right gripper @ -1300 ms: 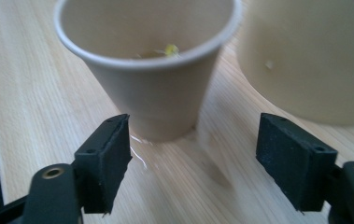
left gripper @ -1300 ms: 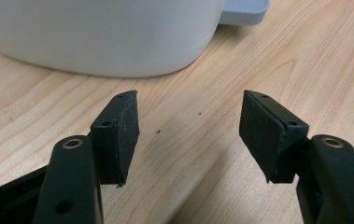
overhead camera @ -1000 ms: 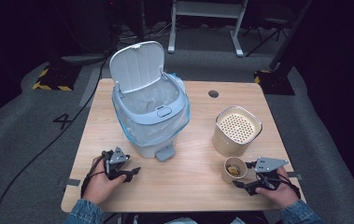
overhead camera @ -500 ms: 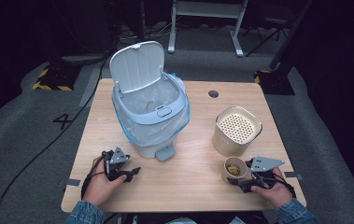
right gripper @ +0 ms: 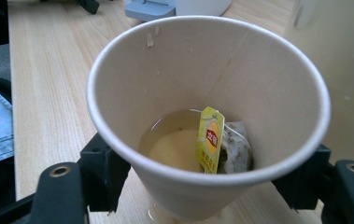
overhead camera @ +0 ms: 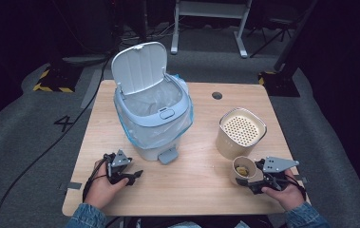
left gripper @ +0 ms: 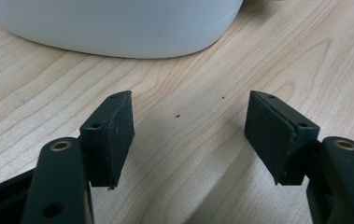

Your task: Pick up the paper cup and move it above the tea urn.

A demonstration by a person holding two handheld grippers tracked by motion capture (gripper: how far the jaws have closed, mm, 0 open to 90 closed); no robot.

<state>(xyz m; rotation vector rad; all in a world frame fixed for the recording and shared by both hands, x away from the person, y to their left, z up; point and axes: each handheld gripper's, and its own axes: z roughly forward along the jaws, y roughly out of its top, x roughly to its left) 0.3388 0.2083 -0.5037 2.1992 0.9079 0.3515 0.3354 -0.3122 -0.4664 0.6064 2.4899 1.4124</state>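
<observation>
A dark room with grey carpet surrounds a pale wooden table (overhead camera: 187,190), and we look down on it from above; a black cable runs across the floor at the left, and yellow-black hazard tape marks show at the far left and far right edges of the carpet. On the table we have a pale blue pedal bin (overhead camera: 154,118) with its lid (overhead camera: 138,67) tipped up and a clear liner hanging over its rim; to its right stands a beige canister (overhead camera: 240,133) with a perforated top. Just in front of that canister sits the paper cup (overhead camera: 242,170), near the table's front right corner.

Over to the right gripper (overhead camera: 253,180): its 2 jaws stand on either side of the cup, 1 at each flank, and they have just been closing in on it; in the right gripper view the cup (right gripper: 207,116) fills the gap between them, both pads against its wall, so we call it grasped. The cup stands upright on the wood; inside we see a shallow pool of pale tea and a tea bag (right gripper: 233,149) slumped against the wall, its yellow tag (right gripper: 209,140) standing on edge beside it.

The left gripper (overhead camera: 137,175) rests at the front left, held low near the bin's base; in the left gripper view (left gripper: 188,135) its jaws are spread wide with bare wood between them, released.
</observation>
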